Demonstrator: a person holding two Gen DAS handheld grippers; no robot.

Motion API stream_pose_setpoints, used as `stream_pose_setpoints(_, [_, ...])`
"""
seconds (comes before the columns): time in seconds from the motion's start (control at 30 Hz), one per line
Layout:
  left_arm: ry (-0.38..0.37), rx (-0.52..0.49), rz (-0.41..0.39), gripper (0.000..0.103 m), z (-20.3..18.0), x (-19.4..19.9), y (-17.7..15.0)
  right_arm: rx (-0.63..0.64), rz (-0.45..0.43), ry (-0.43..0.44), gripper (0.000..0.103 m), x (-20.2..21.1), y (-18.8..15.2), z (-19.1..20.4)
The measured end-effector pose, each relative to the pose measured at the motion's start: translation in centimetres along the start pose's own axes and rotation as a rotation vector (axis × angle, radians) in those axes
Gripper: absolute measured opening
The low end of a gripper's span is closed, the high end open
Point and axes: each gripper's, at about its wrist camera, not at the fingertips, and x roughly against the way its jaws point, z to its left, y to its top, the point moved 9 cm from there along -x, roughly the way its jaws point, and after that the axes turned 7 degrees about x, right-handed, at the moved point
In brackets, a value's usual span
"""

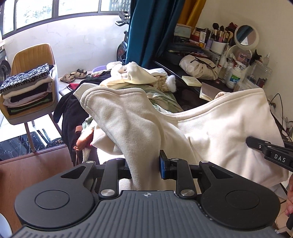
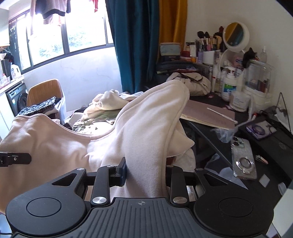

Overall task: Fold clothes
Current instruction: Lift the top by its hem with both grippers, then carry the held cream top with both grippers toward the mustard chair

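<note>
A cream fleece garment (image 1: pixel 210 128) hangs stretched in the air above a heap of unfolded clothes (image 1: pixel 131 76), the left gripper (image 1: pixel 145 169) and right gripper (image 2: pixel 144 171) each pinching a bunched shoulder. Left of the heap, a tan chair (image 1: pixel 23 56) holds a stack of folded clothes (image 1: pixel 27 89); right of it, a white cup (image 1: pixel 218 46) holds makeup brushes.

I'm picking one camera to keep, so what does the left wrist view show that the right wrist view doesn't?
Only the left wrist view: sandals on the floor and the chair's full stack of folded clothes.
Only the right wrist view: a glittery phone, a washing machine and hanging laundry.
Both: the cream garment gripped by the left gripper and right gripper, and the round mirror.
</note>
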Motion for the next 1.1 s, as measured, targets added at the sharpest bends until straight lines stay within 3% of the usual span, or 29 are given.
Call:
stream_pose_setpoints(0.2, [0.006,0.023,0.004,0.025,3.7,-1.8,2.6,-0.018,0.023,0.031,0.025,-4.3,2.3,2.2])
stream_pose_setpoints(0.37, [-0.029,0.029,0.011,0.025,8.9,-3.5,4.9,-0.001,0.031,0.021,0.025,-7.4,4.2,7.0])
stream_pose_setpoints(0.47, [-0.056,0.001,0.015,0.026,12.8,-4.2,6.6,-0.061,0.047,0.006,0.025,-9.4,5.5,10.3])
stream_pose_setpoints(0.77, [-0.088,-0.069,0.016,0.025,26.6,-4.8,13.8,-0.033,0.063,-0.067,0.025,-13.8,10.8,26.2])
stream_pose_setpoints(1.1, [-0.023,0.014,0.019,0.025,39.3,-6.3,17.8,0.015,0.077,0.003,0.025,-20.7,14.8,39.5])
